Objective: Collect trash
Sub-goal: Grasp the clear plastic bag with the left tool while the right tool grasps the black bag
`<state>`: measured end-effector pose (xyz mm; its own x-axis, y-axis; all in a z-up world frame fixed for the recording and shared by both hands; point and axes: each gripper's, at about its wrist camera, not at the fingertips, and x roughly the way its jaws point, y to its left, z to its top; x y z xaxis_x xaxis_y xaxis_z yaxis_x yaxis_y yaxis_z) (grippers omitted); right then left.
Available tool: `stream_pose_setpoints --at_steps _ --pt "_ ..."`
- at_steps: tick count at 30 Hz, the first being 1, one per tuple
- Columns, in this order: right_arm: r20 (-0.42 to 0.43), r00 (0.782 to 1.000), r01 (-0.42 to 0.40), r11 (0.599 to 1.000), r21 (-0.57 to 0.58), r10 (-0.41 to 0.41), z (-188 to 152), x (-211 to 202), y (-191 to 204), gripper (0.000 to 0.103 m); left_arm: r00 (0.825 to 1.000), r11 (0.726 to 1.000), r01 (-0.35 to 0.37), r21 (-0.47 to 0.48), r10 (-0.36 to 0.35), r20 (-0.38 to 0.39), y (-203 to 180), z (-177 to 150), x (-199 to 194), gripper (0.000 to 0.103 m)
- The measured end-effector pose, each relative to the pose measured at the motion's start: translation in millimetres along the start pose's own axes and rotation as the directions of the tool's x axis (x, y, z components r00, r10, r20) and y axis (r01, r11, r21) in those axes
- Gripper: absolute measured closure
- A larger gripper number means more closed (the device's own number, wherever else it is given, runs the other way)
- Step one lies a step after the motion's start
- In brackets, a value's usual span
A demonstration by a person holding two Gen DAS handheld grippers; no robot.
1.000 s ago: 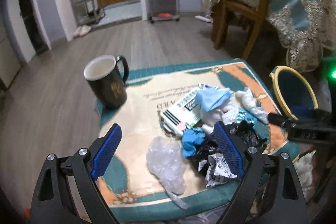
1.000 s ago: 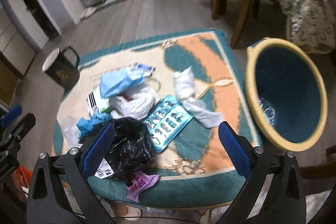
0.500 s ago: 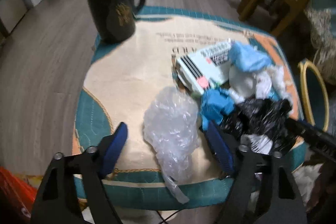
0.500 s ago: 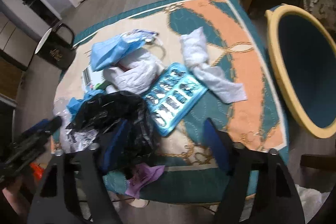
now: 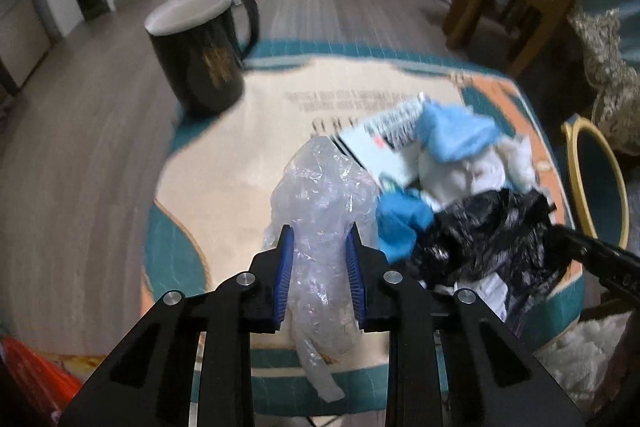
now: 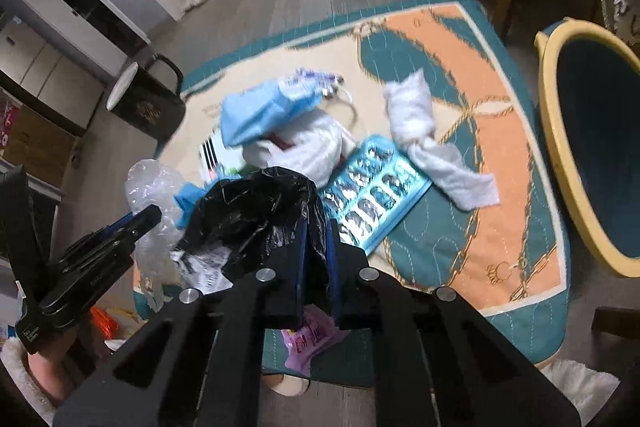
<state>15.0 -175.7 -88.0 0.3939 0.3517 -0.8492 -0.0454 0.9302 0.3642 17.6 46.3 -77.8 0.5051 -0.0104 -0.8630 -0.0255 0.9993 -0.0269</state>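
While jaws have just been closing: left claw [image 5: 319, 269] clamped on clear plastic wrap [image 5: 320, 203]; right claw [image 6: 317, 259] clamped on black bag [image 6: 256, 211]. Ahead of right claw, uncollected: blister pack [image 6: 372, 195], tissue [image 6: 420, 131]. Right of it: bin [image 6: 552, 131].

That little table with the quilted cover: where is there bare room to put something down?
The cream patch between the black mug and the clear plastic bag is bare, as is the orange stretch beside the bin, past the white tissue. The near middle is crowded around the black bag.
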Motion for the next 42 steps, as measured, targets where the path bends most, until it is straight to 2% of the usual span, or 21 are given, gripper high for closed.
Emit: stream_pose_setpoints --at_steps 4,6,11,14,16,19,23,27,28,30,31,32,33,34,37,39,40,41,42 --pt "0.043 0.999 -0.028 1.0 -0.001 0.028 4.7 -14.7 3.5 0.094 0.998 1.0 -0.008 -0.025 0.01 0.066 6.0 6.6 -18.4 0.076" --pt "0.061 0.998 -0.03 0.999 -0.016 0.031 7.4 -21.0 6.7 0.094 0.995 1.0 -0.013 -0.017 0.015 0.097 1.5 14.9 -23.9 0.076" --pt "0.116 0.988 -0.093 0.995 -0.042 0.098 16.5 -44.7 18.7 0.095 0.987 0.999 -0.007 0.031 0.002 0.16 -11.6 23.9 -35.4 0.076" --pt "0.164 0.981 -0.09 0.993 -0.076 0.102 24.0 -60.2 24.8 0.096 0.98 0.999 0.025 0.039 -0.033 0.195 -18.2 28.5 -41.2 0.076" --pt "0.198 0.975 -0.081 0.992 -0.094 0.099 29.4 -69.5 26.5 0.101 0.974 0.998 0.033 0.056 -0.045 0.224 -23.5 30.9 -47.2 0.076" --pt "0.235 0.968 -0.065 0.992 -0.106 0.088 36.3 -80.1 25.1 0.101 0.967 0.996 0.039 0.082 -0.059 0.246 -30.4 34.5 -54.2 0.076" --pt "0.241 0.968 -0.052 0.994 -0.101 0.075 40.7 -82.0 20.2 0.102 0.967 0.992 0.041 0.117 -0.069 0.244 -39.3 34.9 -53.4 0.076" --pt "0.154 0.988 -0.028 0.999 -0.036 0.034 38.0 -57.4 3.7 0.101 0.972 0.991 0.048 0.123 -0.075 0.223 -41.6 33.0 -49.0 0.076" --pt "0.114 0.993 -0.022 1.0 -0.007 0.023 36.3 -47.0 -2.4 0.1 0.972 0.991 0.049 0.125 -0.076 0.221 -41.4 32.8 -49.2 0.076" --pt "0.065 0.998 -0.024 0.999 0.027 0.023 30.5 -31.7 -9.4 0.089 0.973 0.99 0.047 0.131 -0.075 0.22 -42.0 31.7 -48.1 0.076" --pt "0.046 0.999 -0.018 0.999 0.027 0.016 27.4 -25.0 -9.8 0.073 0.973 0.99 0.049 0.132 -0.077 0.219 -42.2 31.7 -48.2 0.076" --pt "0.028 1.0 -0.01 1.0 0.027 0.01 24.8 -19.7 -8.8 0.062 0.973 0.99 0.051 0.132 -0.08 0.219 -42.4 31.5 -48.3 0.076" --pt "0.022 1.0 -0.011 1.0 0.023 0.011 22.1 -16.4 -7.8 0.053 0.973 0.99 0.052 0.133 -0.08 0.218 -42.7 31.3 -48.2 0.076" --pt "0.014 1.0 -0.007 1.0 0.005 0.007 19.1 -12.0 -3.9 0.053 0.973 0.99 0.053 0.134 -0.081 0.217 -42.3 31.2 -47.9 0.076" --pt "-0.02 1.0 0.02 0.999 -0.05 -0.021 13.8 1.0 3.9 0.053 0.973 0.989 0.057 0.137 -0.086 0.215 -41.9 30.8 -47.7 0.076" --pt "-0.044 0.998 0.043 0.996 -0.077 -0.047 11.9 10.1 5.8 0.058 0.973 0.988 0.059 0.14 -0.088 0.215 -41.7 30.8 -47.8 0.076" --pt "-0.05 0.997 0.056 0.995 -0.08 -0.06 11.4 13.3 4.6 0.07 0.972 0.988 0.059 0.14 -0.089 0.216 -41.7 30.8 -48.1 0.076" --pt "-0.047 0.997 0.062 0.995 -0.078 -0.066 11.9 14.3 2.9 0.092 0.972 0.988 0.061 0.14 -0.09 0.217 -41.2 31.0 -48.5 0.076" --pt "-0.048 0.997 0.054 0.996 -0.075 -0.058 13.2 14.3 1.7 0.091 0.972 0.988 0.061 0.14 -0.091 0.218 -41.1 31.1 -48.8 0.076"
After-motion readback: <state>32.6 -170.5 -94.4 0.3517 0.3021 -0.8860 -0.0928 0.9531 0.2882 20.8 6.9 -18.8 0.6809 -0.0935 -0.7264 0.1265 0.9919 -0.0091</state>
